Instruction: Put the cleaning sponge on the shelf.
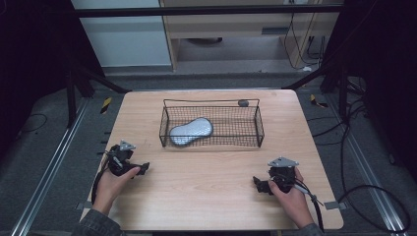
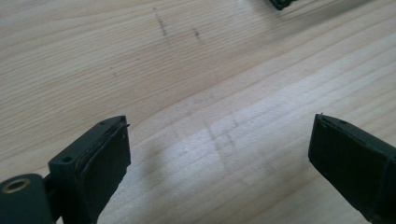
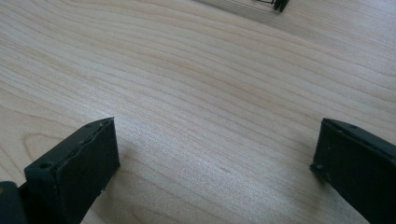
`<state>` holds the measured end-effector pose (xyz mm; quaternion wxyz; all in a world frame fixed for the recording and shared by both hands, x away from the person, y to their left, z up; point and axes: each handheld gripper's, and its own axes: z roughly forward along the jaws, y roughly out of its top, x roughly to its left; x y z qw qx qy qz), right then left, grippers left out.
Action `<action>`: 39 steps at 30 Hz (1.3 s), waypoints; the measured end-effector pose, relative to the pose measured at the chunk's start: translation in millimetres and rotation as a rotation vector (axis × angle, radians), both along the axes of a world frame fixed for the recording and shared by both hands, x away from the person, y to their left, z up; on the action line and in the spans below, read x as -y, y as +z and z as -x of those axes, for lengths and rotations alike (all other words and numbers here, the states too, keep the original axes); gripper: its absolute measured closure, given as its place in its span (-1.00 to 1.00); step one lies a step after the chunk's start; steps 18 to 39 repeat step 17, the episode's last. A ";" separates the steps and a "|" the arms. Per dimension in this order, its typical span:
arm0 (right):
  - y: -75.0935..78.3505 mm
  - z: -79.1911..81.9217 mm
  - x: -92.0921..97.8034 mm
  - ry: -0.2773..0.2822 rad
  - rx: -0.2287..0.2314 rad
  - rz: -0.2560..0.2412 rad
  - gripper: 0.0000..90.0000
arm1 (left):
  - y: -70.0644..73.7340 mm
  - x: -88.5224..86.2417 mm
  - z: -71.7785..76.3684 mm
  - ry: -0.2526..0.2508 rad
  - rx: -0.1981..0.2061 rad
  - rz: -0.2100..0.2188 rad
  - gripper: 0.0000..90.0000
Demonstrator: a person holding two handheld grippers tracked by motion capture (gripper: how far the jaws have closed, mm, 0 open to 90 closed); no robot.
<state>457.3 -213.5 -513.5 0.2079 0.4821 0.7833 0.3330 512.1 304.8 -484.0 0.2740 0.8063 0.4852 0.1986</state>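
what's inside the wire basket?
Inside the wire basket: one grey peanut-shaped pad, lying at its left. A small dark object sits by the far rim; inside or behind is unclear.

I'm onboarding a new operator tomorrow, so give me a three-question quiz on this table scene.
1. True or false: the grey oblong pad lies inside the wire basket.
2. How do the jaws of the left gripper and the right gripper stand: A) both wide apart, holding nothing; B) both shut on the pad; C) one open, one shut?
3. What rests on the table just behind the basket's far right corner?

Key: 1 true. 2 A. 3 a small dark round object, too small to identify.
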 end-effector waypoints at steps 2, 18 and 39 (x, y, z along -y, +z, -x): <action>0.0 0.0 0.0 0.000 0.000 0.000 -0.99 | -4.3 -2.0 -1.9 0.008 -0.004 -0.003 -0.90; 0.1 -0.3 -0.1 0.000 0.001 0.002 -0.99 | -24.0 -6.1 -2.5 0.042 0.077 0.074 -1.00; 0.1 -0.3 -0.1 0.000 0.001 0.002 -0.99 | -24.0 -6.1 -2.5 0.042 0.077 0.074 -1.00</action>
